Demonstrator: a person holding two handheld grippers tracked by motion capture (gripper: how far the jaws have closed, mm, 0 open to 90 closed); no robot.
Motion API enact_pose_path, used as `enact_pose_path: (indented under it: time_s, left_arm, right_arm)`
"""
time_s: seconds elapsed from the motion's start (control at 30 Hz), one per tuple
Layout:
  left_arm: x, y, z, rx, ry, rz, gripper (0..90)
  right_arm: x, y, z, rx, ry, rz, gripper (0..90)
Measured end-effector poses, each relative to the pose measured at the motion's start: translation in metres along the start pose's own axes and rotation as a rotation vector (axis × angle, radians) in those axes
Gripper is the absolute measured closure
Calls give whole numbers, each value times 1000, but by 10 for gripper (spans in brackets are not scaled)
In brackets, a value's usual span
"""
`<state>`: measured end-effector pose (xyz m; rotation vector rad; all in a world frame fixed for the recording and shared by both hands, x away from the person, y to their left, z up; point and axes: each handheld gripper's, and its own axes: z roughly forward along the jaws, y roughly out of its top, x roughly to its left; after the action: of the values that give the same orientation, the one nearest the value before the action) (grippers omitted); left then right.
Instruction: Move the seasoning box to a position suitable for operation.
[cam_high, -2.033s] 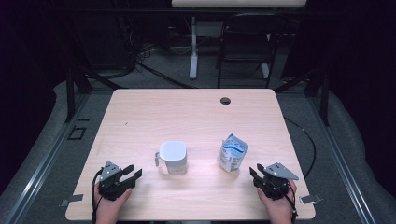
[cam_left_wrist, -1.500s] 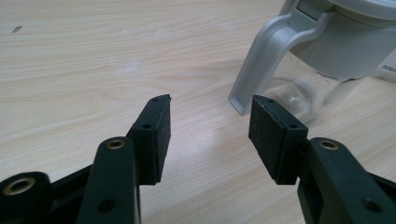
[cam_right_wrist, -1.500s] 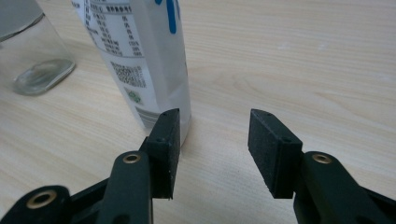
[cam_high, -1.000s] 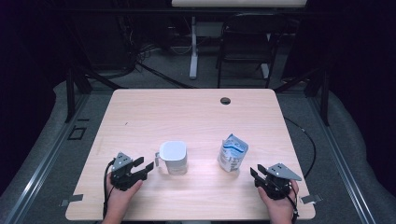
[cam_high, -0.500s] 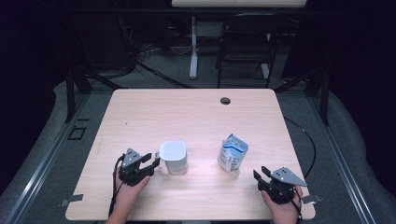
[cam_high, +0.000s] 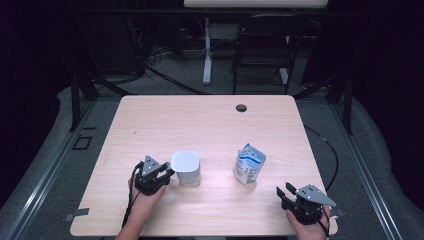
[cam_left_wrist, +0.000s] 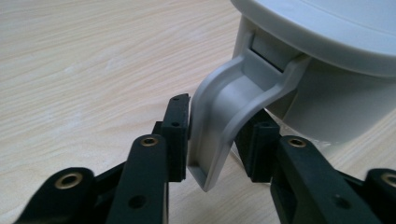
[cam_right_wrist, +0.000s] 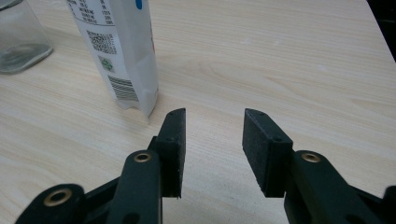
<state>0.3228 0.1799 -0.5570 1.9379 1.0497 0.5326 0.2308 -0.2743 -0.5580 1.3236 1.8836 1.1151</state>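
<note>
White plastic mug stands on the table; the left tool, jaws just closing, straddles its handle, one pad touching. The right tool hangs half-open, empty, near a milk pouch.

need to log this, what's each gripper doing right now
left gripper: closing around the jug handle
right gripper: open, holding nothing

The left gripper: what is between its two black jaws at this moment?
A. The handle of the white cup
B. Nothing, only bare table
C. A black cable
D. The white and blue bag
A. In the left gripper view, the handle of the white cup stands between the jaws of the left gripper, which have just been closing; one pad touches it, and the other looks a little apart.
</note>
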Motion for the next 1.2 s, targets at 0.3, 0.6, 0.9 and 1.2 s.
enact_pose_path:
  time_s: [0.3,0.6,0.9,1.2]
  left_arm:
    - [-1,0,-1,10,11,26,712]
    - [-6,0,-3,18,26,29,715]
    - [-9,-1,-5,20,25,39,718]
    - [-15,-1,-7,16,10,51,724]
  right_arm:
    - [2,-2,-1,11,7,-22,600]
    - [5,-1,0,11,9,-45,604]
    - [7,0,0,4,12,-70,606]
    - [11,-1,2,30,51,-80,580]
